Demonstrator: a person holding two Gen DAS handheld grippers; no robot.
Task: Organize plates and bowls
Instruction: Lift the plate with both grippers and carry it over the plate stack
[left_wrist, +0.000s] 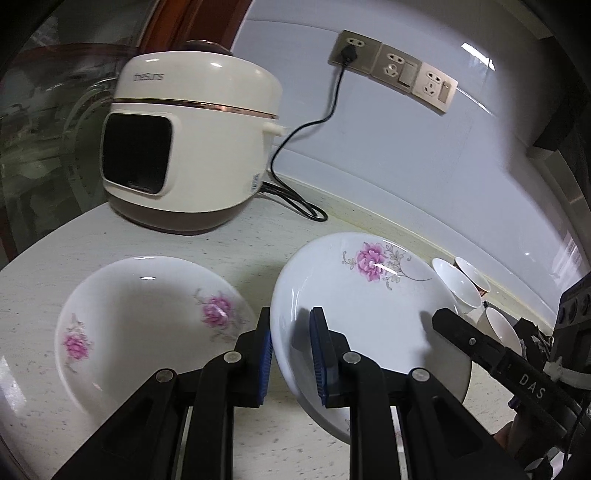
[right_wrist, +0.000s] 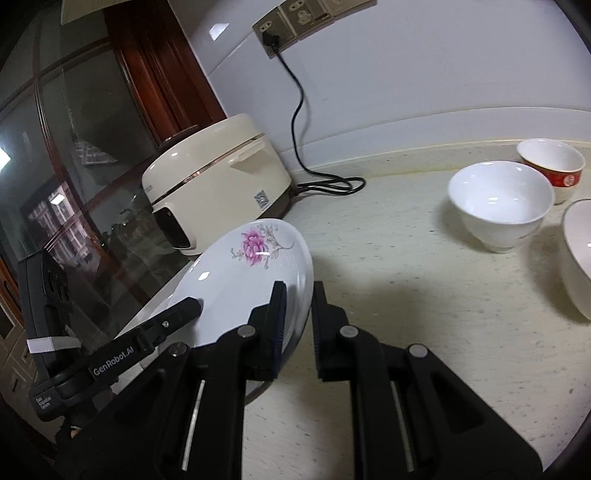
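Note:
A white plate with a pink flower (left_wrist: 369, 295) is held tilted above the counter by both grippers. My left gripper (left_wrist: 291, 354) is shut on its left rim. My right gripper (right_wrist: 299, 321) is shut on its right rim; the plate shows there too (right_wrist: 240, 280). The right gripper's finger also shows in the left wrist view (left_wrist: 465, 336), and the left gripper's finger in the right wrist view (right_wrist: 173, 314). A second flowered plate (left_wrist: 147, 325) lies flat on the counter to the left. A white bowl (right_wrist: 502, 203), a red-banded bowl (right_wrist: 554, 166) and another bowl (right_wrist: 576, 254) stand at right.
A cream rice cooker (left_wrist: 192, 147) stands at the back left, its black cord (left_wrist: 295, 199) running to a wall socket (left_wrist: 351, 51). A glass cabinet door (right_wrist: 74, 166) is at the left. The pale stone counter (right_wrist: 424, 314) ends at the wall behind.

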